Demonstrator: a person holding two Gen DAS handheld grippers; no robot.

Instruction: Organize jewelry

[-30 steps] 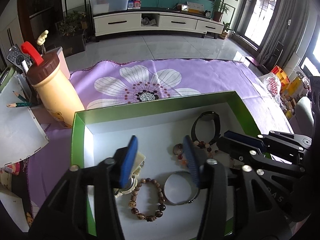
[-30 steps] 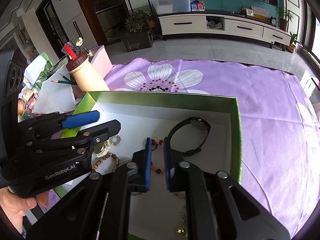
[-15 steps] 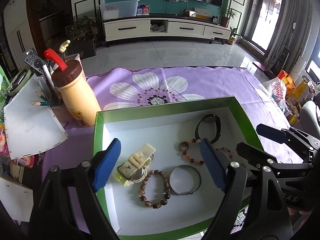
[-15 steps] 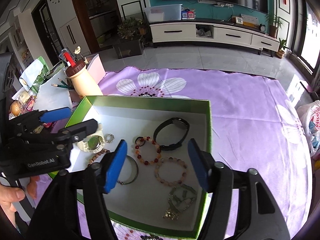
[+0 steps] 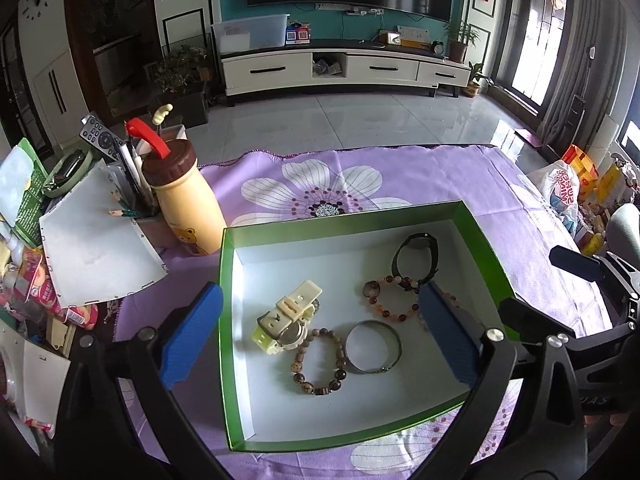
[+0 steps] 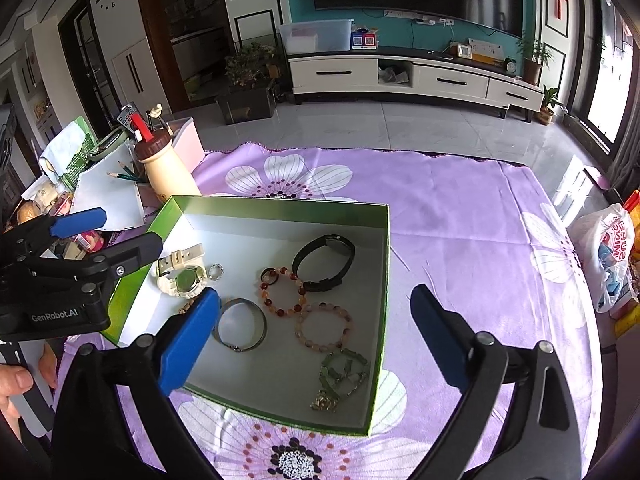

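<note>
On the surface: a purple flowered cloth [image 5: 420, 176] carries a green box [image 5: 340, 220] with a white inside, and all the jewelry lies in it.
Left tool [image 5: 320, 336]: mine, above the near left part of the box; its jaws are opening, already spread very wide, with nothing gripped. One blue pad [image 5: 190, 340] hangs outside the box's left wall, the other over the box floor.
Right tool [image 6: 316, 332]: mine too, above the near right part of the box; its jaws are opening and very wide, nothing in them. One pad is over the box floor, the other outside the right wall, over the cloth.
Cream watch [image 5: 290, 320]: lying at the left of the box floor, strap folded up over its face.
Brown bead bracelet [image 5: 318, 362]: touching the near side of the cream watch.
Metal bangle [image 5: 373, 346]: just right of the brown beads.
Red bead bracelet [image 5: 390, 296]: mid-box, touching the black watch [image 5: 416, 258] behind it.
Pink bead bracelet [image 6: 324, 326]: nearer than the red one, just beside it.
Green and gold chain piece [image 6: 340, 376]: near right corner of the box.
Small ring [image 6: 216, 271]: just beside the cream watch.
Left of the box: a tan bottle [image 5: 184, 200] with a brown cap, standing just beside the far left corner.
</note>
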